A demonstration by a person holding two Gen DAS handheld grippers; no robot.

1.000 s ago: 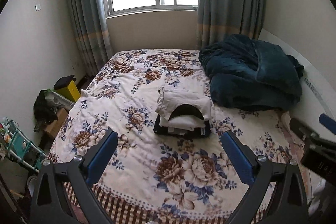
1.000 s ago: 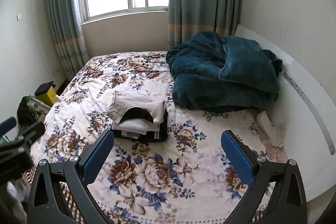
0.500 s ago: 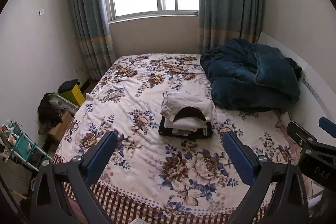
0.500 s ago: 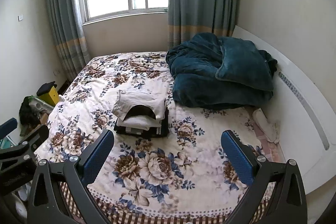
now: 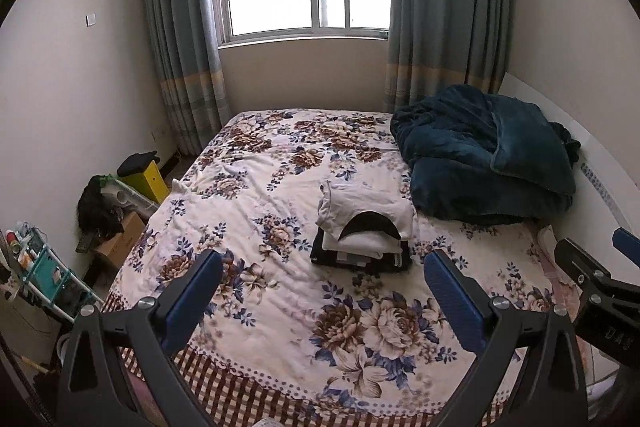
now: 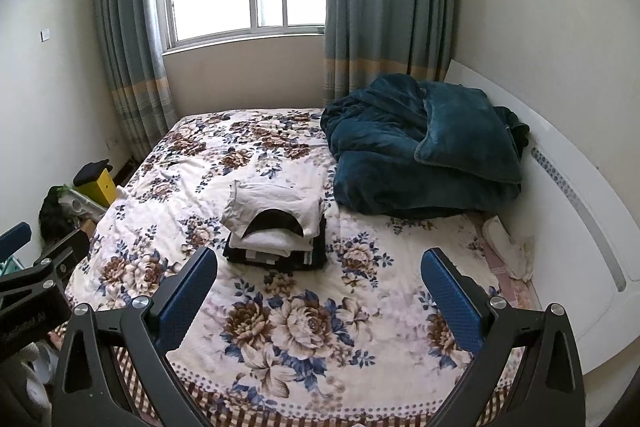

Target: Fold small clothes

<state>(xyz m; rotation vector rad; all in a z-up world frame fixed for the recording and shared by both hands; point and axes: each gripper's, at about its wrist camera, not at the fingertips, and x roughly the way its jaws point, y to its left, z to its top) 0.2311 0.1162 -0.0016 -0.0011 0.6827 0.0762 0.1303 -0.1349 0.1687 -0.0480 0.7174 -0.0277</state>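
With both my left gripper [image 5: 320,281] and right gripper [image 6: 318,279] jaws wide open and empty, the stack of folded clothes [image 5: 364,229] just beside the teal blanket [image 5: 484,155] looks soft, light and floppy, best pinched at an edge.

Left gripper [image 5: 322,277] hangs wide apart, empty, above the floral bed [image 5: 280,307]; folded clothes stack [image 5: 362,231] lies beyond
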